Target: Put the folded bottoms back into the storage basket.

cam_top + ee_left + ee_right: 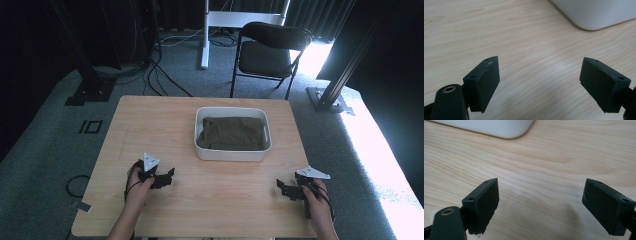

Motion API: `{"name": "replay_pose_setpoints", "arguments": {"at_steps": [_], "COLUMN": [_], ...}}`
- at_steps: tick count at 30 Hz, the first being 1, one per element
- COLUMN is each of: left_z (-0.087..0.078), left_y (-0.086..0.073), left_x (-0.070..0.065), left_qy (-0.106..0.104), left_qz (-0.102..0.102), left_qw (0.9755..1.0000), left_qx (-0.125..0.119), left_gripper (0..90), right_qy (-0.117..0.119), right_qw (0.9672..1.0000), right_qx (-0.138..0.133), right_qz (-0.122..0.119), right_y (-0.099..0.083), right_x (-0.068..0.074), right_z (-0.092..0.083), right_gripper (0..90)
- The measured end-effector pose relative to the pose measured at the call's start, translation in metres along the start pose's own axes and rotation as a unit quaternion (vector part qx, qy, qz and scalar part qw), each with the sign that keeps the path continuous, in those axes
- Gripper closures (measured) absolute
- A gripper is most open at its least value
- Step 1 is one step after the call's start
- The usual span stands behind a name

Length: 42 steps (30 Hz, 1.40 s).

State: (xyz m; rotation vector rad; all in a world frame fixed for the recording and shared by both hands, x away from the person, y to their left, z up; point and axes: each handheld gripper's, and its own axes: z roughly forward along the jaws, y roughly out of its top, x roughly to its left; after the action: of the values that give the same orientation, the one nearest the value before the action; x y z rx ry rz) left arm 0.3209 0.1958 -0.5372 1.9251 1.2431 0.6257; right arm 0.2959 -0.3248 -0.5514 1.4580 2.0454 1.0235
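A white rectangular tub [232, 152] stands at the middle of the wooden table [150, 120], with a dark olive folded cloth [231, 133] lying inside it. My left gripper [169, 176] rests low over the table to the tub's front left, jaws wide apart and nothing between them. In the left gripper view the left gripper [539, 82] looks across bare wood at a corner of the tub [596, 12]. My right gripper [281, 187] sits near the table's front right, also open and empty. The right gripper [540, 205] faces bare wood, with the tub's corner [499, 127] at top left.
A black folding chair [270, 50] stands on the carpet beyond the table. A white stand leg [205, 35] and black frame posts [345, 75] rise behind. Cables trail over the floor at the back left. Bright light falls on the floor at right.
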Motion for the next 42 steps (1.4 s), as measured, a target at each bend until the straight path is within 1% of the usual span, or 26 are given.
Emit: {"name": "replay_pose_setpoints", "arguments": {"at_steps": [2,5,8,11,12,13,14,15,17,19,20,23,24,26,27,28,33,36,38,42], "left_z": [-0.002,-0.005,-0.006,-0.006,-0.006,-0.006,-0.006,-0.007,-0.007,-0.007,-0.007,-0.008,-0.008,-0.006,-0.004,-0.004,-0.003,-0.002,-0.001,0.0], "left_y": [-0.002,-0.004,-0.006,-0.011,-0.013,-0.014,-0.015,-0.016,-0.019,-0.022,-0.023,-0.024,-0.024,-0.025,-0.025,-0.024,-0.024,-0.023,-0.023,-0.022], "left_x": [0.005,0.01,0.016,0.022,0.024,0.026,0.027,0.029,0.033,0.035,0.035,0.036,0.035,0.035,0.034,0.033,0.033,0.032,0.031,0.031], "left_qy": [0.006,0.019,0.031,0.046,0.057,0.066,0.078,0.083,0.093,0.104,0.103,0.098,0.095,0.077,0.072,0.074,0.075,0.079,0.086,0.091], "left_qz": [-0.018,-0.025,-0.03,-0.053,-0.06,-0.062,-0.06,-0.059,-0.07,-0.076,-0.077,-0.074,-0.072,-0.068,-0.061,-0.054,-0.055,-0.059,-0.066,-0.069], "left_qw": [0.9998,0.9995,0.999,0.9974,0.9963,0.9957,0.9951,0.9947,0.9932,0.9917,0.9917,0.9924,0.9927,0.9934,0.9938,0.9938,0.9937,0.993,0.9919,0.9911], "left_qx": [-0.005,-0.009,-0.011,-0.018,-0.02,-0.018,-0.013,-0.01,-0.006,0.0,0.007,0.005,0.015,0.051,0.059,0.063,0.063,0.065,0.066,0.068], "left_gripper": [17.9,17.9,17.9,17.9,17.9,17.9,17.9,17.9,17.9,17.9,17.9,17.8,17.8,17.8,17.1,15.5,15.1,13.7,11.5,10.4], "right_qy": [-0.007,-0.021,-0.027,-0.03,-0.029,-0.031,-0.034,-0.038,-0.052,-0.058,-0.06,-0.066,-0.067,-0.067,-0.067,-0.067,-0.067,-0.07,-0.07,-0.074], "right_qw": [0.9999,0.9996,0.9993,0.999,0.999,0.999,0.9989,0.9988,0.9983,0.9979,0.9978,0.9973,0.9973,0.9972,0.9972,0.9972,0.9973,0.997,0.997,0.9966], "right_qx": [0.001,0.003,0.004,0.006,0.011,0.009,0.009,0.013,0.019,0.022,0.024,0.024,0.024,0.025,0.025,0.025,0.025,0.024,0.024,0.024], "right_qz": [0.009,0.02,0.027,0.033,0.034,0.031,0.03,0.028,0.02,0.016,0.014,0.019,0.02,0.021,0.021,0.021,0.02,0.023,0.023,0.027], "right_y": [-0.004,-0.008,-0.011,-0.014,-0.014,-0.014,-0.014,-0.014,-0.014,-0.014,-0.014,-0.014,-0.014,-0.014,-0.014,-0.014,-0.014,-0.013,-0.013,-0.013], "right_x": [-0.003,-0.007,-0.01,-0.011,-0.01,-0.01,-0.01,-0.01,-0.01,-0.009,-0.009,-0.007,-0.007,-0.007,-0.006,-0.006,-0.007,-0.006,-0.006,-0.005], "right_z": [-0.002,-0.003,-0.004,-0.002,-0.001,-0.002,-0.001,-0.001,0.0,0.0,0.0,0.0,0.0,0.0,0.001,0.001,0.001,0.002,0.002,0.002], "right_gripper": [13.7,13.7,13.7,13.7,13.6,13.6,13.6,13.6,13.6,13.6,13.5,13.0,12.9,12.4,12.0,11.9,11.9,11.8,11.8,11.8]}}
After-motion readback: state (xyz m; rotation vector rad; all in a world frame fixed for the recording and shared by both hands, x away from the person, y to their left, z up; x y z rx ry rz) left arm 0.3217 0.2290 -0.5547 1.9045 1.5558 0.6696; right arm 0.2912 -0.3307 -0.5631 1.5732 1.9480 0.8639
